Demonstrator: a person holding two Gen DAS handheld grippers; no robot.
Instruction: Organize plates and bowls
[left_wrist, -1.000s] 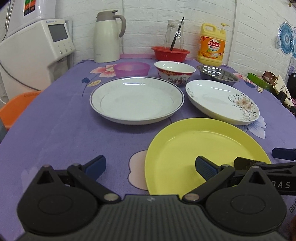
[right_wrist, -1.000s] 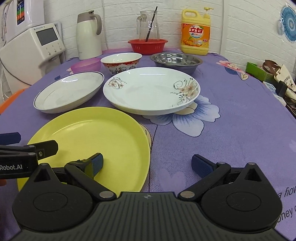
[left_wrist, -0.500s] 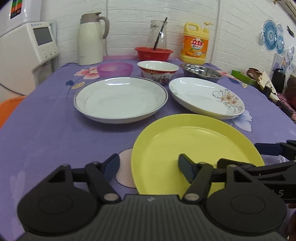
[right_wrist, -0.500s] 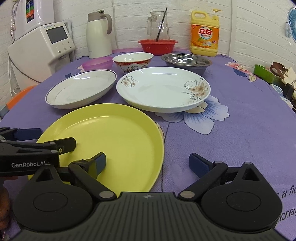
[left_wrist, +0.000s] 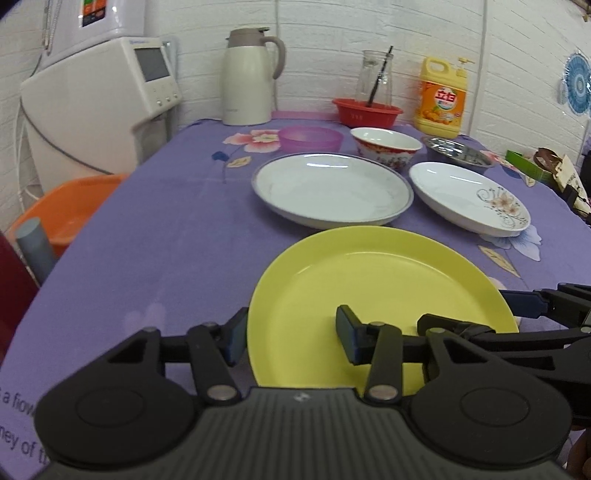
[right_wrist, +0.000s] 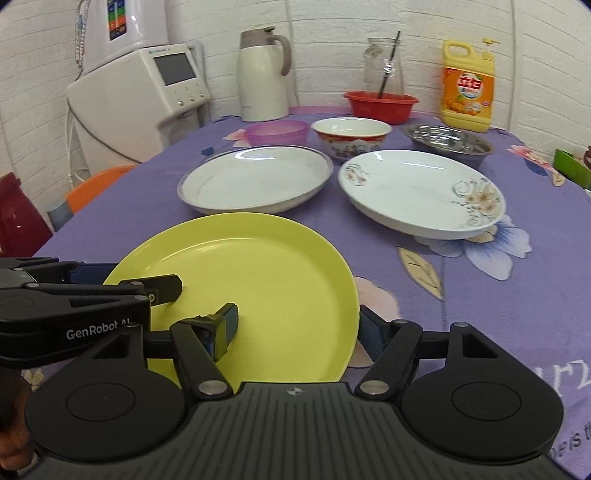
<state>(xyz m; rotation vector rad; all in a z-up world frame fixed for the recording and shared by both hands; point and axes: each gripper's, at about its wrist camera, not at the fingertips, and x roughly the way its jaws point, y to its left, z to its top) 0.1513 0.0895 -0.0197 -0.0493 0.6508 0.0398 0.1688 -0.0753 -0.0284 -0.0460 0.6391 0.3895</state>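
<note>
The yellow plate (left_wrist: 380, 295), plain and glossy, is lying empty at the near edge of the purple-clothed surface (left_wrist: 166, 240). The left claw (left_wrist: 291, 338) has just been closing, its jaws straddling the plate's left rim; whether the pads are pressing I cannot tell. The right claw (right_wrist: 297, 330) is straddling the right rim, jaws apart, contact likewise unclear. Beyond are standing a blue-rimmed white plate (left_wrist: 332, 192) and a floral white plate (left_wrist: 469, 199), both empty. Behind them: a purple bowl (left_wrist: 310, 138), a red-patterned bowl (left_wrist: 386, 146), a steel bowl (left_wrist: 458, 155). A red basin (left_wrist: 365, 110) is standing by a glass jug (left_wrist: 375, 79). Only the left view is showing an orange tub (left_wrist: 62, 210).
</note>
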